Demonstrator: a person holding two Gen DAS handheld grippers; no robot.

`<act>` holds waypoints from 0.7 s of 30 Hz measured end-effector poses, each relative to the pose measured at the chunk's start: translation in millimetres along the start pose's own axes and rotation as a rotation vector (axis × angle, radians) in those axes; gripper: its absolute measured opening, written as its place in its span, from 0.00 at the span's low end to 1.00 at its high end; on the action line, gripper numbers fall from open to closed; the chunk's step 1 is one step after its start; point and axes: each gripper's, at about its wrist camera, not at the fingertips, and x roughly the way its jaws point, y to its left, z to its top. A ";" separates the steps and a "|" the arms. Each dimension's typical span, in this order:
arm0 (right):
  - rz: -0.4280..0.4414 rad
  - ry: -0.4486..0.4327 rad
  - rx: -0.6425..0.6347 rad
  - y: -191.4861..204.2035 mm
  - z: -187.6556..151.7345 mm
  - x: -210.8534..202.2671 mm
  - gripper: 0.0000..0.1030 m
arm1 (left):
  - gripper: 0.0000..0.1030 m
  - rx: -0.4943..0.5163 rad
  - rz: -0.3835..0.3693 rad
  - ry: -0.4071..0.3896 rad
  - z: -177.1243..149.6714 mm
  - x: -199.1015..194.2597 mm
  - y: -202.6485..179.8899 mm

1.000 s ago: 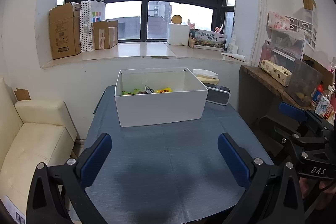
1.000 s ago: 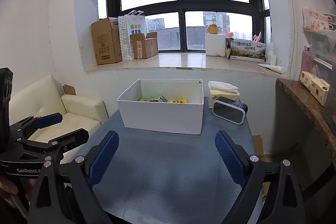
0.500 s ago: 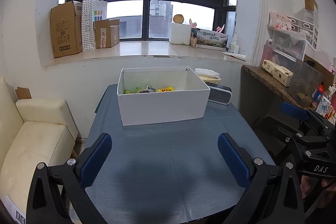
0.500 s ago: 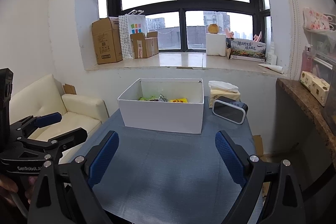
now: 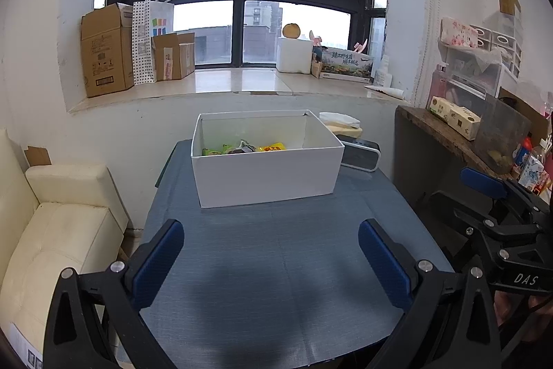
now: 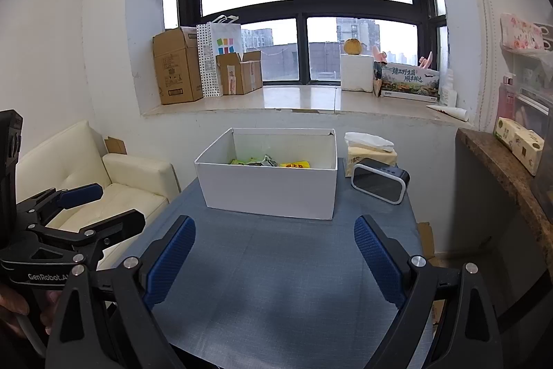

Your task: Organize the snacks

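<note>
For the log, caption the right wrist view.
Open right gripper faces the white box of snacks on the blue table.

The surface (image 5: 276,282) had a blue-grey cloth over it. A white box (image 5: 266,177) sat on it at the far end, with its top open. Just beside the box, on the right, was a small black speaker (image 5: 359,156). A pack of tissues (image 6: 371,153) sat right behind the speaker.
</note>
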 end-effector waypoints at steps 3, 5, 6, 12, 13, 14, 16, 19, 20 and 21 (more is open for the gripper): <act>0.000 -0.002 -0.001 -0.2 -0.2 0.0 0.93 | 1.00 0.004 -0.002 0.000 -0.1 -0.5 -1.5; 0.000 -0.003 0.000 -0.3 -0.8 0.0 0.93 | 1.00 0.006 -0.003 0.001 -0.4 -0.4 -1.4; -0.001 -0.003 0.000 -0.3 -1.0 0.1 0.93 | 1.00 0.006 -0.003 0.001 -0.5 -0.5 -1.4; -0.003 -0.002 0.002 -0.7 -1.1 -0.1 0.93 | 1.00 0.007 -0.006 -0.002 0.7 -1.4 -1.3; -0.003 -0.003 0.002 -0.9 -1.1 -0.5 0.93 | 1.00 0.007 -0.007 -0.003 0.4 -2.5 -1.9; -0.001 -0.004 0.002 -1.0 -1.1 -0.8 0.93 | 1.00 0.006 -0.007 -0.004 0.6 -2.8 -1.8; -0.003 -0.004 0.001 -1.1 -1.0 -1.3 0.93 | 1.00 0.006 -0.006 -0.005 1.1 -3.4 -1.7; -0.002 -0.004 0.001 -1.4 -0.8 -1.6 0.93 | 1.00 0.008 -0.005 -0.005 1.9 -3.4 -1.6; -0.002 -0.004 0.000 -1.4 -0.9 -1.8 0.93 | 1.00 0.008 -0.006 -0.005 2.0 -3.4 -1.6; -0.003 -0.005 0.001 -1.2 -0.8 -1.5 0.93 | 1.00 0.008 -0.006 -0.005 1.6 -3.8 -2.1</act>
